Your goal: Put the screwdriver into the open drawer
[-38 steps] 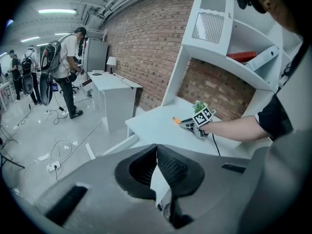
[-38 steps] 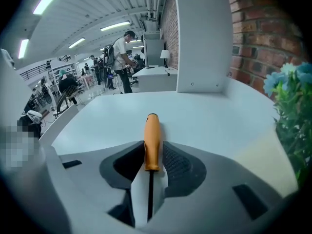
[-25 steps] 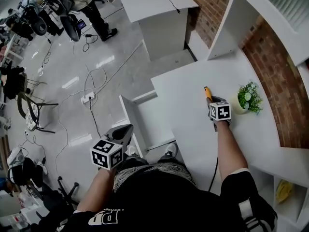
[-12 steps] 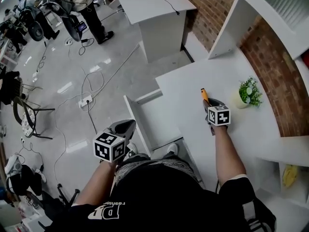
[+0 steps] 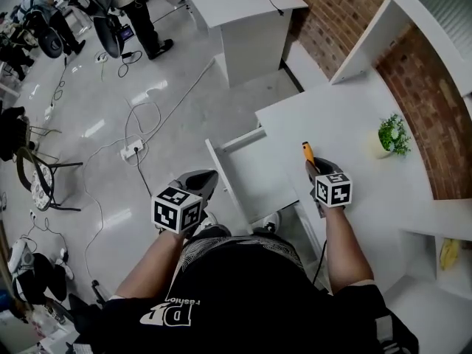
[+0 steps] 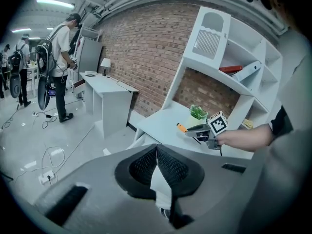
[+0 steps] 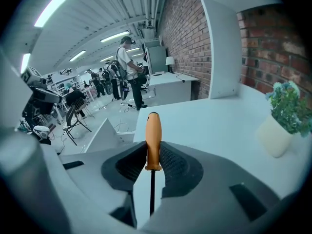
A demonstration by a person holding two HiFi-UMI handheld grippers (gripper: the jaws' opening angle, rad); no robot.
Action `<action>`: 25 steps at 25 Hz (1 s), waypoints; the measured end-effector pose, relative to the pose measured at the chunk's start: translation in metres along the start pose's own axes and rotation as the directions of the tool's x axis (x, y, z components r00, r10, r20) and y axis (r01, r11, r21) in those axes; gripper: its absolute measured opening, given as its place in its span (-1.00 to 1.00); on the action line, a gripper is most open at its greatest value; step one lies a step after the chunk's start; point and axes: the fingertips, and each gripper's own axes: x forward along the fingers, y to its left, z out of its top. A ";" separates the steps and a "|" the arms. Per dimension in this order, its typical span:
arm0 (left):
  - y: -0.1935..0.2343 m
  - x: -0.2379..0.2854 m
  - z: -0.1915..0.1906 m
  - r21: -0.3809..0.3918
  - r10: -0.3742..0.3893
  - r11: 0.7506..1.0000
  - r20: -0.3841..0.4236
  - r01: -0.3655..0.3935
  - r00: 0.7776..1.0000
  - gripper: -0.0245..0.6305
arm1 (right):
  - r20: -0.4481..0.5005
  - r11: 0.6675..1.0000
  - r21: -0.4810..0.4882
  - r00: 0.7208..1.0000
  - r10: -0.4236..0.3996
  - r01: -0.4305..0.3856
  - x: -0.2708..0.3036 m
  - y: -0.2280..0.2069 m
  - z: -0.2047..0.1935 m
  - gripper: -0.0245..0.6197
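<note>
Right hand-held gripper (image 7: pixel 153 156) clamps screwdriver (image 7: pixel 153 130) over desk (image 5: pixel 346 120); open drawer (image 5: pixel 258 177) beside.

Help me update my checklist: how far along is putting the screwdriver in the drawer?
Done: the drawer stands open and the right tongs are clamped on the screwdriver. In hand: it is held over the desk, beside the drawer. To do: carry it over the drawer and release. The left tongs are shut, empty.
</note>
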 end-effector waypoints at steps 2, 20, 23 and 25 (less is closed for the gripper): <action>0.006 0.000 -0.002 -0.005 -0.008 1.000 0.001 0.008 1.000 -0.87 | 0.002 1.000 0.003 1.000 0.030 -0.030 0.002 0.024 0.000 -0.65; 0.050 -0.008 -0.047 -0.064 -0.019 0.998 -0.044 0.016 0.999 -0.87 | -0.148 0.984 0.116 0.977 0.154 -0.138 0.094 0.142 -0.063 -0.65; 0.055 -0.007 -0.063 -0.070 -0.020 0.997 -0.085 0.014 0.996 -0.87 | -0.212 0.985 0.129 0.967 0.138 -0.113 0.116 0.141 -0.086 -0.65; 0.059 -0.008 -0.073 -0.081 -0.018 0.997 -0.102 0.010 0.995 -0.87 | -0.257 0.987 0.126 0.957 0.132 -0.102 0.129 0.142 -0.104 -0.64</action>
